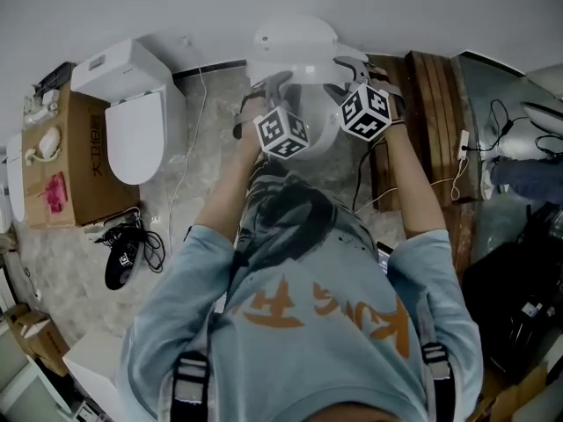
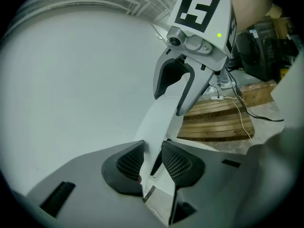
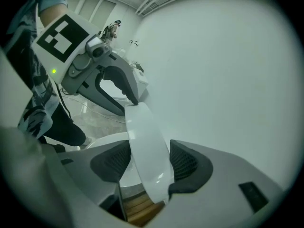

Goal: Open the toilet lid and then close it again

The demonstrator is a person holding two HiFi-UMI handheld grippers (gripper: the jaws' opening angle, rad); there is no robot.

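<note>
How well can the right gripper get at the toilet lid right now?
Probably yes: the rim of the toilet lid already stands between the jaws of the right gripper, and nothing blocks it, though they may not be gripping it.

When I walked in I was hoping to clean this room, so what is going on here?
A person stands over a toilet with a gripper in each hand. The left gripper and right gripper both have the edge of the lid between their fingers. Neither looks clamped: a gap shows beside the lid in each gripper view. How far up the lid is, I cannot tell.
</note>
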